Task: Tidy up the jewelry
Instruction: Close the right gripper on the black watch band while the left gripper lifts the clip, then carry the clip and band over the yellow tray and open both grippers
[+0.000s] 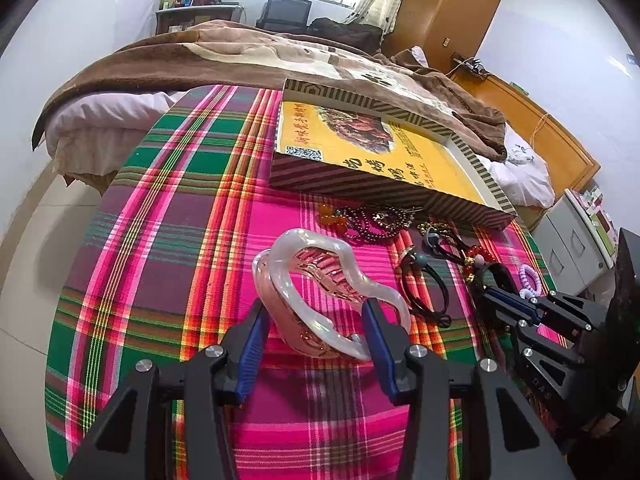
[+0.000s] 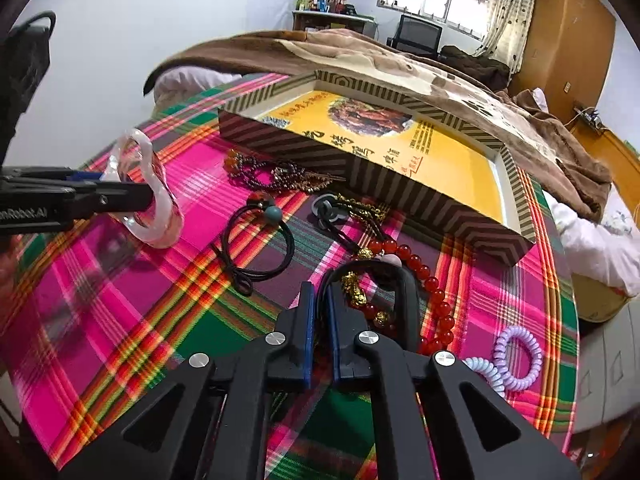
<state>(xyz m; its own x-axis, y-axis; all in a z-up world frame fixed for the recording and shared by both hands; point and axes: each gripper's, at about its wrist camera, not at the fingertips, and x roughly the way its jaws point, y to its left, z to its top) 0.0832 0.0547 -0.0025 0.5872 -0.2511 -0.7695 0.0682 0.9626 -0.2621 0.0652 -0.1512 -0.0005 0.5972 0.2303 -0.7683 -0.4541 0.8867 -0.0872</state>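
Note:
My left gripper (image 1: 316,316) is shut on a translucent pink hair claw clip (image 1: 320,276) and holds it just above the plaid cloth; the clip also shows in the right wrist view (image 2: 148,196). My right gripper (image 2: 318,300) is shut on the rim of a black hair claw clip (image 2: 384,276) that lies over a red bead bracelet (image 2: 432,280). A striped box (image 1: 360,184) with a yellow inside (image 2: 448,156) stands behind the jewelry. A dark bead necklace (image 2: 276,174) and a black hair tie (image 2: 256,240) lie in front of the box.
Purple coil hair ties (image 2: 516,356) lie at the right on the plaid cloth (image 1: 168,216). A gold chain with a grey ring (image 2: 348,208) lies by the box. A bed with a brown blanket (image 1: 224,52) is behind the table.

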